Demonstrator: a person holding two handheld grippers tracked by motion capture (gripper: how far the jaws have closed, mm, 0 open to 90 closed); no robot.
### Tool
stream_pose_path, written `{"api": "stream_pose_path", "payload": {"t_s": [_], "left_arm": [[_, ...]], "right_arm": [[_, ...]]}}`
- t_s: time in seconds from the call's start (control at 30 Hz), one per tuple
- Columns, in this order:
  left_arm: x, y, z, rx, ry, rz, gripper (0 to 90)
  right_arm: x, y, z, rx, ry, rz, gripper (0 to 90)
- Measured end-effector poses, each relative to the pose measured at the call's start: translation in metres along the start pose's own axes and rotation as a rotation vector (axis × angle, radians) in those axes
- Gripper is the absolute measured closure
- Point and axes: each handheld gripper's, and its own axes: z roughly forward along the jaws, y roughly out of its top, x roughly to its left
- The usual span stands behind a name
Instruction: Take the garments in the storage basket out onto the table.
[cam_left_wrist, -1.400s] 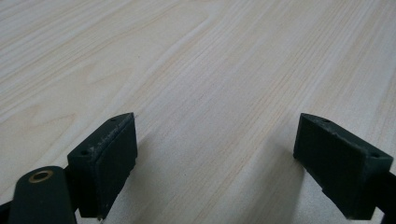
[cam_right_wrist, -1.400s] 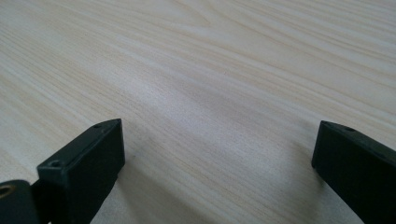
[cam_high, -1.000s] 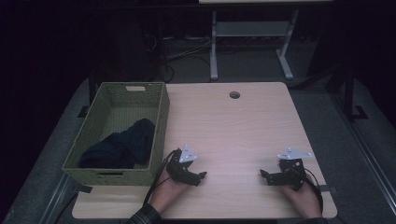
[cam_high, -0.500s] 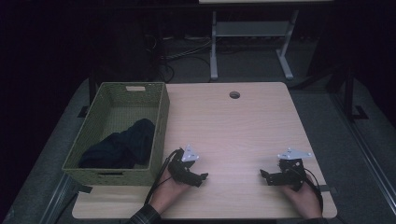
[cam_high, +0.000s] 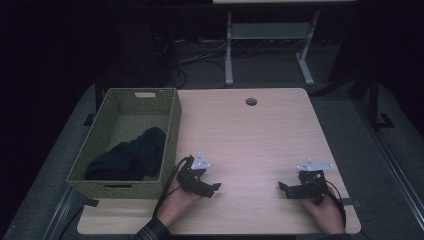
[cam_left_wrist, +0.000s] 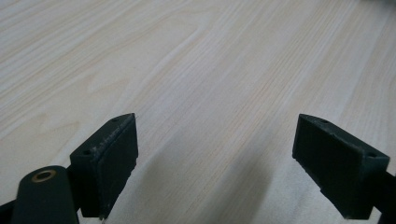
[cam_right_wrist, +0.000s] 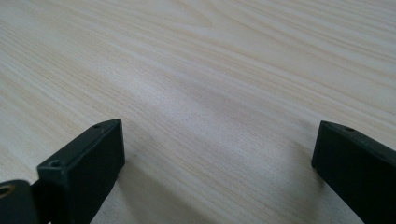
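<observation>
My left gripper (cam_high: 214, 188) rests low on the light wooden table (cam_high: 250, 135), just right of the green woven basket (cam_high: 170, 131), and points right. In the left gripper view the left gripper (cam_left_wrist: 229, 158) stands open over bare wood, with nothing between its jaws. Near the table's front right, my right gripper (cam_high: 283, 187) points left. Seen from its own camera, the right gripper (cam_right_wrist: 217, 163) is open too, with only wood grain between its jaws. Dark cloth (cam_high: 131, 155) lies bunched inside the basket.
The basket takes up the table's left side. A round cable hole (cam_high: 251, 101) sits near the far edge. Behind the table stands a white metal frame (cam_high: 270, 40) on a dark floor with cables.
My left gripper has shifted slightly toward the front edge. The right gripper has stayed in place.
</observation>
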Motion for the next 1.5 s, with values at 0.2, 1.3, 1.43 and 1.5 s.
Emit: {"api": "stream_pose_path", "payload": {"t_s": [0.2,1.3,1.43,1.5], "left_arm": [[0.000,0.002,-0.005,-0.006,-0.011,-0.015,14.2],[-0.001,0.022,-0.027,0.006,-0.031,-0.005,14.1],[-0.001,0.025,-0.030,0.003,-0.032,-0.005,14.1],[-0.001,0.026,-0.031,0.001,-0.031,-0.004,14.2]], "right_arm": [[0.000,0.000,0.000,0.000,0.000,-0.001,2.4],[0.000,0.000,0.000,0.000,0.000,0.001,2.4],[0.000,0.000,0.000,0.001,0.000,0.002,2.4],[0.000,0.000,0.000,0.000,-0.001,0.001,2.4]]}}
